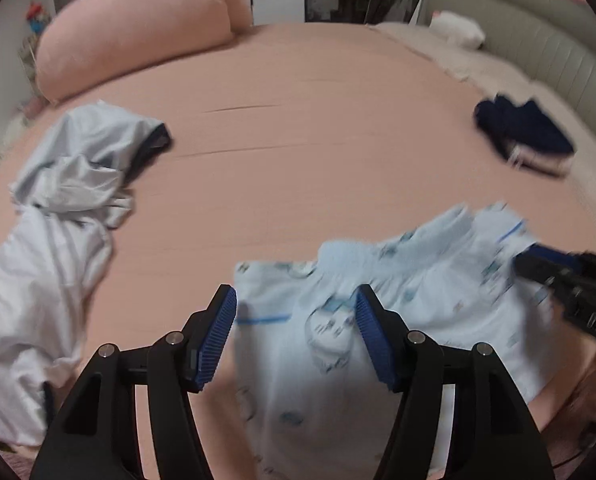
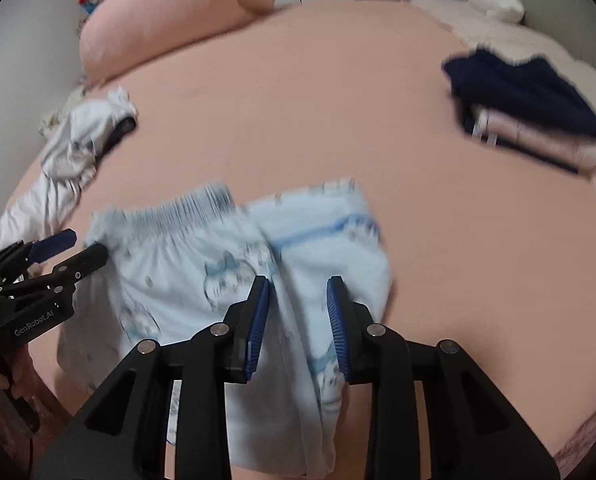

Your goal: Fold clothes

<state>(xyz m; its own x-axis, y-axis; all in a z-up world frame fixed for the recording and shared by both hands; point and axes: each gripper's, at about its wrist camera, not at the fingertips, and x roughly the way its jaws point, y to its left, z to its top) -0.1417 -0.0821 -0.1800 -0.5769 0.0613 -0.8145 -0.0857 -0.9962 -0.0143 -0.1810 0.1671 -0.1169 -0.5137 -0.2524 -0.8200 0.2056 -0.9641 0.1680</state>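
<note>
The left gripper (image 1: 295,300) hangs with its blue-padded jaws spread, clear of the pale blue printed cotton shorts (image 2: 233,264) lying on the near part of the pink bedsheet (image 2: 318,120). The right gripper (image 2: 298,288) has its jaws partly apart over the shorts; whether they pinch cloth I cannot tell. Farther off lie a crumpled pale grey garment (image 1: 65,176) at left and a folded navy stack (image 2: 526,96) at right.

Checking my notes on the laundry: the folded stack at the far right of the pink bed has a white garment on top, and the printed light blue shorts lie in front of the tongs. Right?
Not quite. The top of the folded stack is dark navy, not white, as the right wrist view shows. The rest holds: it sits at the far right of the pink bed, and the printed light blue shorts lie in front of the tongs.
</note>
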